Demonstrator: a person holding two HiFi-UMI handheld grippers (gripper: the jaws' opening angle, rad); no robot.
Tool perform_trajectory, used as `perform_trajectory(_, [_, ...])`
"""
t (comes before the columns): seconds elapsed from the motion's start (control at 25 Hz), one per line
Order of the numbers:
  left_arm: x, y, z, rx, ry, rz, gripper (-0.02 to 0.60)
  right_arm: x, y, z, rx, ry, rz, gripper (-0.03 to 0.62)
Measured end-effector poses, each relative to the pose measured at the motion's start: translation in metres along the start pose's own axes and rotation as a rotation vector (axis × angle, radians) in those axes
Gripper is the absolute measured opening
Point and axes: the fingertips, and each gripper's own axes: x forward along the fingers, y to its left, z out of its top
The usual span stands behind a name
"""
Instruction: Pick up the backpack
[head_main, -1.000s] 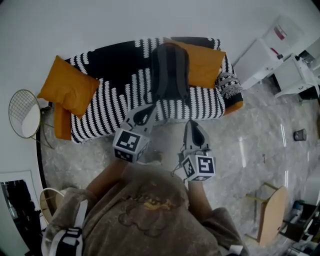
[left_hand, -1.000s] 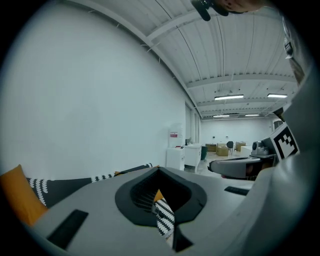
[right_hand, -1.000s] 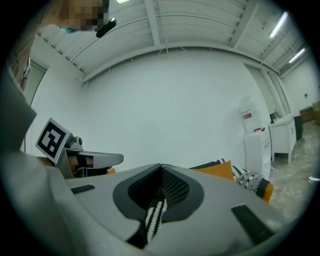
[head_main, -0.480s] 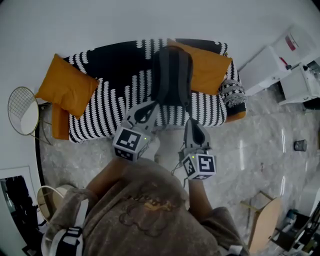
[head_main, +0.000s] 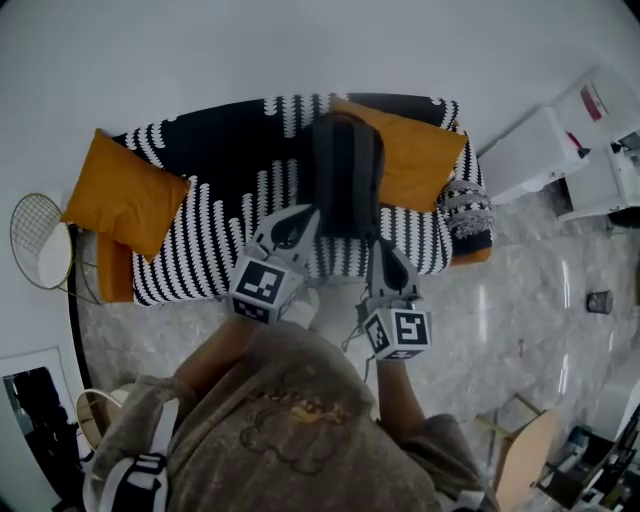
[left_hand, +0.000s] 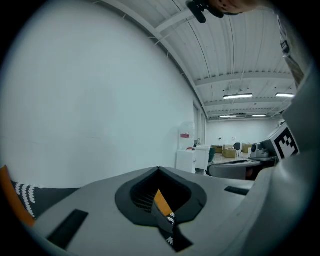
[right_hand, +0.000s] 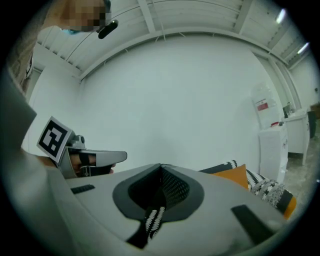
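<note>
Cushion at far left: an orange cushion (head_main: 125, 195) lies at the nine o'clock end of the striped sofa (head_main: 200, 235). The left gripper (head_main: 300, 214), jaws pressed together on nothing, points toward the backpack (head_main: 345, 175), which stands against the sofa back at twelve o'clock from both tools. The right gripper (head_main: 384, 246), likewise closed and empty, sits at the bag's five o'clock. Both jaws would need spreading before the reach. A strap or loop probably offers a surer pinch than the broad panel.

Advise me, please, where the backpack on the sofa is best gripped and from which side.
Probably its upper part, approached from the sofa's open front: the backpack leans upright against the backrest. The left gripper and right gripper, both shut, must open first.
</note>
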Motion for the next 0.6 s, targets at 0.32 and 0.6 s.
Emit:
perform_trajectory(0.32, [0.070, 0.051, 0.004, -0.005, 0.019, 0.005, 0.000, 0.086, -0.030, 0.011, -0.005, 0.009, 0.022, 0.005])
perform_trajectory(0.6, [0.120, 0.092, -0.004, -0.023, 0.043, 0.022, 0.001, 0.148, -0.053, 0.015, -0.009, 0.024, 0.020, 0.005])
